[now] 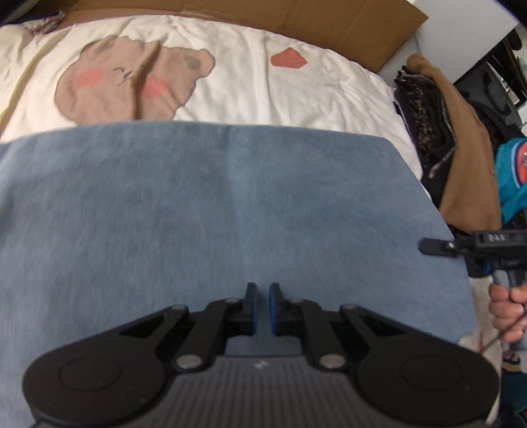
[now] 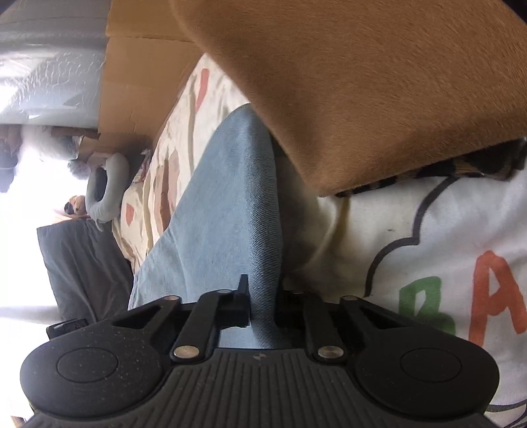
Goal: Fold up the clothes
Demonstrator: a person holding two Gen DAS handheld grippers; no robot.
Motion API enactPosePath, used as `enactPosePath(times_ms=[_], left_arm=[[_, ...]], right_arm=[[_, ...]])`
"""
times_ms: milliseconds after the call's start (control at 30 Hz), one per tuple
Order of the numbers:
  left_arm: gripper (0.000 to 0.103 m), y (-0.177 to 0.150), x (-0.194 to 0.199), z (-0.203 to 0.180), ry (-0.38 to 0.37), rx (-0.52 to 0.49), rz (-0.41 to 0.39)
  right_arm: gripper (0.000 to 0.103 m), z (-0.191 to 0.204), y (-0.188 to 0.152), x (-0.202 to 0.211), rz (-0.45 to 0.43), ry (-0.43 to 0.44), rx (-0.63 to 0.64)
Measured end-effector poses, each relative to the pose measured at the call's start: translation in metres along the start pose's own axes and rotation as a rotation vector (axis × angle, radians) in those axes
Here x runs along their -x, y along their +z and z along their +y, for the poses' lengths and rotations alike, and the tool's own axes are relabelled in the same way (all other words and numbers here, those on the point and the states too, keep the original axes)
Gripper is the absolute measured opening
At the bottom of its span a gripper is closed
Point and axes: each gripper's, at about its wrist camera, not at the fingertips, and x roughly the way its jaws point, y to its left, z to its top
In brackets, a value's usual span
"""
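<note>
A blue denim-like garment (image 1: 230, 197) lies spread flat on the bed and fills the middle of the left wrist view. My left gripper (image 1: 262, 299) hovers over its near part, fingers drawn almost together with nothing between them. At the garment's right edge my right gripper (image 1: 429, 246) reaches in from the side, held by a hand (image 1: 507, 309). In the right wrist view the same garment (image 2: 230, 197) rises as a raised fold running away from the camera, and my right gripper (image 2: 262, 296) is shut on that fold, its fingers pressing both sides.
A cream bedspread (image 1: 296, 92) with a brown bear print lies beyond the garment, backed by cardboard (image 1: 329, 19). On the right sit a brown cloth (image 1: 467, 148) over dark patterned clothes and a teal item (image 1: 513, 171). A white printed cloth (image 2: 444, 247) lies beside the fold.
</note>
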Motion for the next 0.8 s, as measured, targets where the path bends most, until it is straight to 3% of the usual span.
enactPosePath(times_ms=[200,333,500,800], left_arm=[[0.031,-0.01,0.041,0.014,0.034,0.02,-0.052],[0.053,-0.015,0.066,0.031,0.051,0.065,-0.105],[0.061,-0.019,0.088,0.053,0.064,0.132,-0.17],[0.062,-0.033,0.12,0.096,0.059,0.237,-0.255]], right_arm=[[0.006,0.026,-0.002,0.008,-0.005,-0.022,0.05],[0.006,0.053,-0.003,0.013,-0.006,-0.064,0.088],[0.006,0.095,-0.005,0.014,0.001,-0.127,0.174],[0.006,0.171,-0.012,0.012,0.022,-0.248,0.288]])
